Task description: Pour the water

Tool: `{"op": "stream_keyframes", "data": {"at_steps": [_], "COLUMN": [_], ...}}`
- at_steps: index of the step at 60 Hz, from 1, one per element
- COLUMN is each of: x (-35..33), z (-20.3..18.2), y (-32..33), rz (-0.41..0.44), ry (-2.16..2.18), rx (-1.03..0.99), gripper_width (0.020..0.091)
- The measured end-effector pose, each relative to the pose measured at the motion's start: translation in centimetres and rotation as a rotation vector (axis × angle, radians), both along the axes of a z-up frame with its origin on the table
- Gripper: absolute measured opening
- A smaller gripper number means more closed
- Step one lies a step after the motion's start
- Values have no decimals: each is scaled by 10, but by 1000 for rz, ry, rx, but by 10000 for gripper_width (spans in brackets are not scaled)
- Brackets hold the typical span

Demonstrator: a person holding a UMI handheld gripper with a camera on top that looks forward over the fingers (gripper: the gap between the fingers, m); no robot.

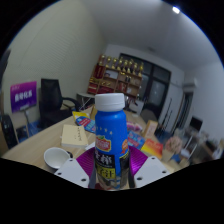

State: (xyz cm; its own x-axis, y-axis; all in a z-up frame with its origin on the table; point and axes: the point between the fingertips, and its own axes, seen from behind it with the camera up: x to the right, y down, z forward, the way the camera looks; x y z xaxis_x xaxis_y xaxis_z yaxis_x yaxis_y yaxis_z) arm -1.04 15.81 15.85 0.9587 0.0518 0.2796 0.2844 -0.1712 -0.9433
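A blue plastic bottle with a white cap and a red, white and yellow label stands upright between my fingers. Both purple pads press against its lower sides, so my gripper is shut on the bottle. It is held above a wooden table. A white cup sits on the table to the left of the bottle, just beyond the left finger.
A yellowish box lies on the table behind the cup. Coloured packets lie to the right of the bottle. Black office chairs stand at the left, shelves of goods at the back wall.
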Motion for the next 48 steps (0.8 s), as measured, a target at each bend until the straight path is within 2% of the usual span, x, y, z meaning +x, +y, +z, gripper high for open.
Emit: {"op": "stream_keyframes", "data": {"at_steps": [1, 2, 4, 5, 6, 10, 12, 13, 17, 18, 22, 30, 39, 40, 42, 44, 48], "x": [0, 1, 1, 2, 8, 11, -4, 11, 9, -5, 13, 17, 16, 15, 13, 11, 10], "z": [-3, -21, -26, -55, -37, -38, -73, -64, -82, -92, -81, -84, -85, -88, -91, -94, -91], "y": [6, -3, 6, -1, -3, 3, 16, 0, -2, 14, 0, 2, -6, -8, -9, -13, -27], "rz": [-4, -7, -10, -9, -3, 15, 16, 24, 41, 37, 46, 55, 37, 37, 38, 31, 3], "ry": [35, 70, 123, 150, 165, 208, 224, 229, 253, 262, 290, 321, 342, 351, 371, 390, 398], "rx": [-8, -12, -27, -21, -34, -48, -46, -55, -88, -69, -43, -35, -88, -104, -134, -159, -175], "gripper_width": [450, 449, 450, 450, 449, 449, 450, 450, 459, 470, 467, 473, 648, 715, 760, 791, 796]}}
